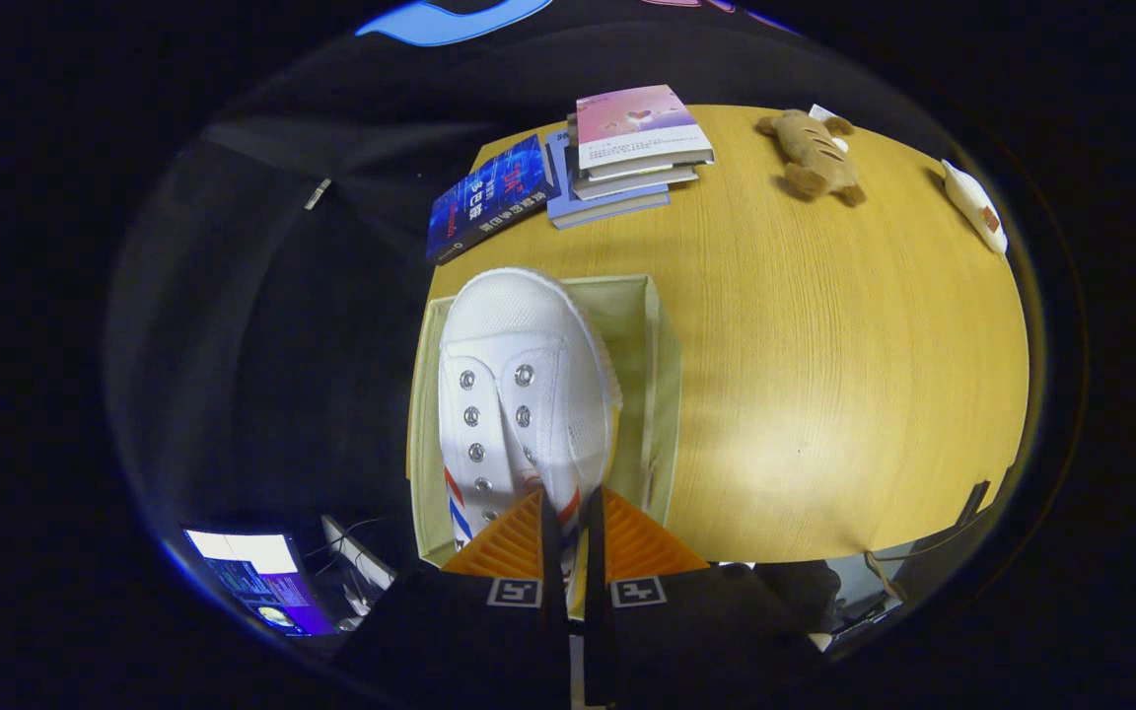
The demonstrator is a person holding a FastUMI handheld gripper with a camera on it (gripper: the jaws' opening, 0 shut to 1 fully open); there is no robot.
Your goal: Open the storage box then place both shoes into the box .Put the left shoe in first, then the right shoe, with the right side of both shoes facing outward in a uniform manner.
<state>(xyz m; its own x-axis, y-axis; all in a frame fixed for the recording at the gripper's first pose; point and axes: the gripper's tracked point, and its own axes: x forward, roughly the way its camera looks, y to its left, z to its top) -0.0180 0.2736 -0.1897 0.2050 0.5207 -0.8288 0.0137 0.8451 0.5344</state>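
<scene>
A white canvas shoe (519, 385) with metal eyelets and red and blue side stripes hangs toe-forward over the open beige fabric storage box (655, 394). My gripper (568, 513) is shut on the shoe's heel-side collar, both fingers pressing the thin edge between them. The box stands at the near left corner of the wooden table (824, 375); its inside is mostly hidden by the shoe. Whether another shoe lies in the box I cannot tell.
Beyond the box, a dark blue book (489, 197) and a stack of books (627, 148) lie at the table's far side. A brown plush toy (815, 153) and a white object (974, 205) sit farther right. A lit screen (252, 577) glows below the table's left.
</scene>
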